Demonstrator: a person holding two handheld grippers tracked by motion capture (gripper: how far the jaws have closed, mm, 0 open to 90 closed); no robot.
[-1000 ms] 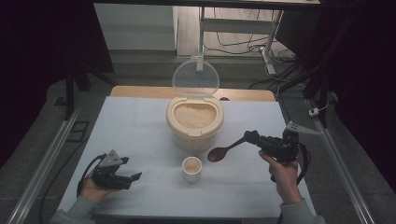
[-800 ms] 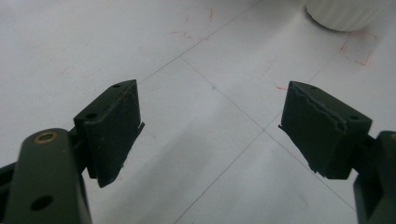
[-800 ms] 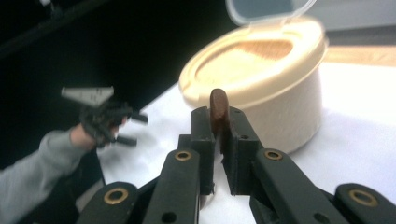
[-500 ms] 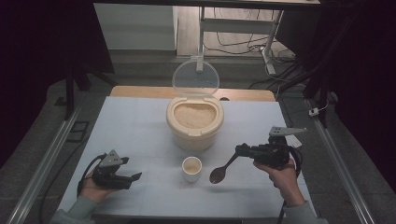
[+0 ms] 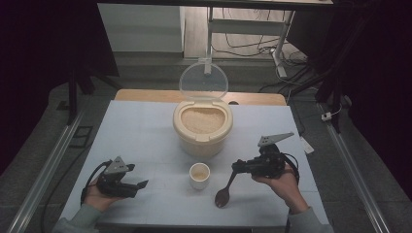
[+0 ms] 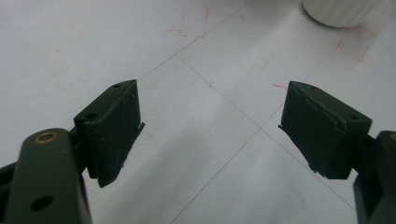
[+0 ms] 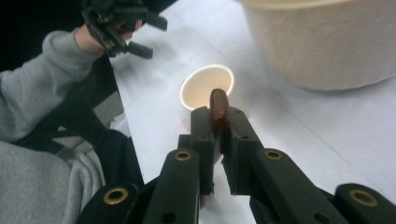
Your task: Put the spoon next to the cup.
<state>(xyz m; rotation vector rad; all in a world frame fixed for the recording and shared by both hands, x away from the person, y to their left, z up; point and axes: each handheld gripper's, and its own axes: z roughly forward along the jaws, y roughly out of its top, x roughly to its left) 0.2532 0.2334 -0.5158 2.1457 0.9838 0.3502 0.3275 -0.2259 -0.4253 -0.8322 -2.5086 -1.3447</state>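
A cream rice bin (image 5: 202, 127) full of rice stands mid-table with its clear lid (image 5: 203, 81) up. In front of it sits a small white cup (image 5: 199, 175) (image 7: 207, 87) with a little rice inside. My right gripper (image 5: 238, 168) (image 7: 218, 117) is shut on the handle of a brown wooden spoon (image 5: 223, 196) (image 7: 218, 101). The spoon hangs down, and its bowl is near the table just right of the cup. At the front left my left gripper (image 5: 140, 187) (image 6: 210, 123) rests low over the table, open, with nothing between its jaws.
The pale blue table (image 5: 141, 131) has a wooden strip along its far edge. Metal rails (image 5: 48, 165) run along both sides, and cables lie on the floor behind. The cup's base (image 6: 338, 10) is at the top right of the left gripper view.
My right gripper has come down and toward the front edge. The spoon, held level beside the bin before, now points down with its bowl beside the cup. The left gripper has stayed put.
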